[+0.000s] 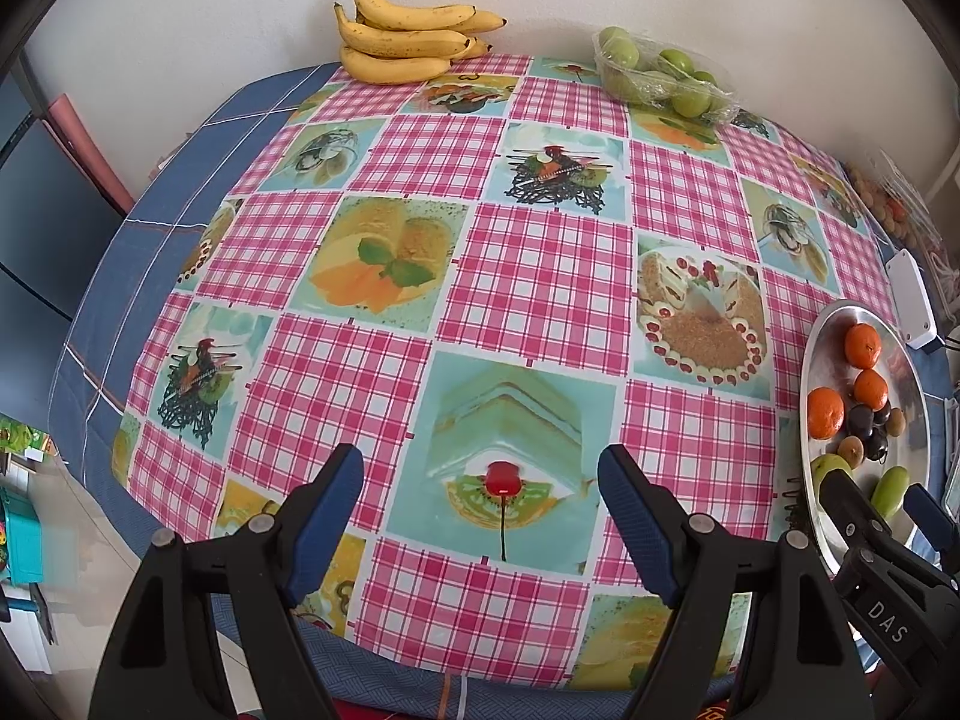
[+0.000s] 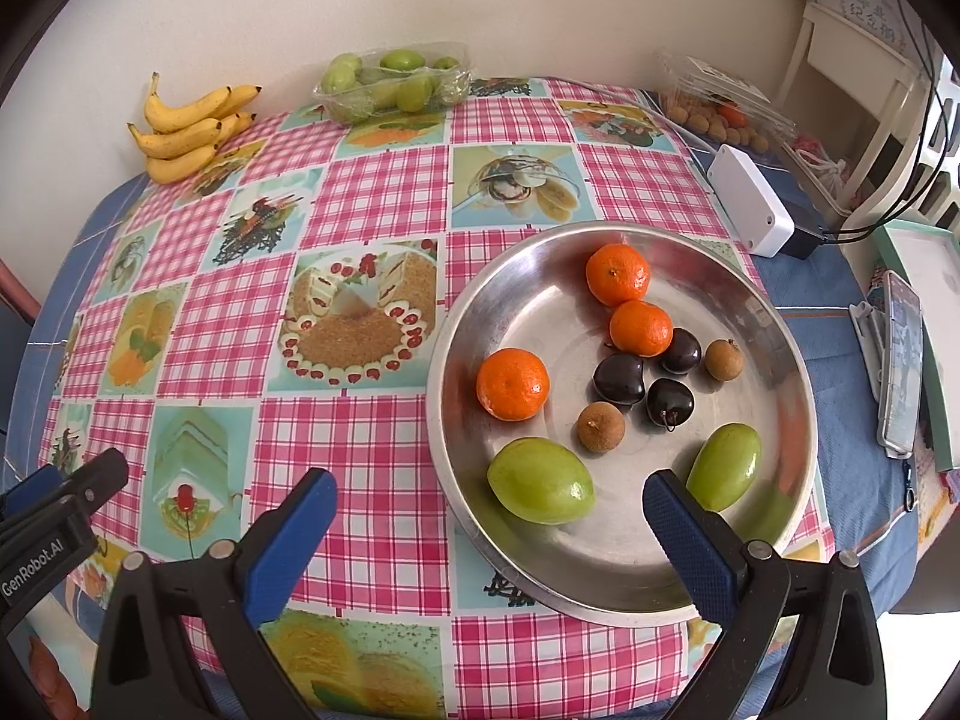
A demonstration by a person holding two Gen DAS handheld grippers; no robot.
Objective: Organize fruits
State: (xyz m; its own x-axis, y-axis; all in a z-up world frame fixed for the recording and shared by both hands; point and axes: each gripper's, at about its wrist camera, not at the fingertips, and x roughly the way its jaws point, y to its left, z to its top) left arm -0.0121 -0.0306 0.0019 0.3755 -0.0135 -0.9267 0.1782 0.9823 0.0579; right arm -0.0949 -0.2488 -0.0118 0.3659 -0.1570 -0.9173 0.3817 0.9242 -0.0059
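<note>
A round metal plate (image 2: 780, 348) holds three oranges (image 2: 513, 384), dark cherries (image 2: 618, 379), two brown longans (image 2: 600, 427) and two green fruits (image 2: 540, 481). It also shows in the left wrist view (image 1: 840, 324). My right gripper (image 2: 489, 510) is open and empty, above the plate's near rim, with one green fruit between its jaws. My left gripper (image 1: 480, 495) is open and empty over the checked tablecloth (image 1: 528, 276), left of the plate. A bunch of bananas (image 1: 408, 30) and a clear tub of green fruits (image 1: 660, 75) sit at the far edge by the wall.
A white box (image 2: 750, 198) with a black cable lies right of the plate. A clear pack of small brown fruits (image 2: 720, 114) sits behind it. A phone (image 2: 900, 354) and a framed board (image 2: 936, 300) lie at the right edge. A white chair (image 2: 852, 72) stands beyond.
</note>
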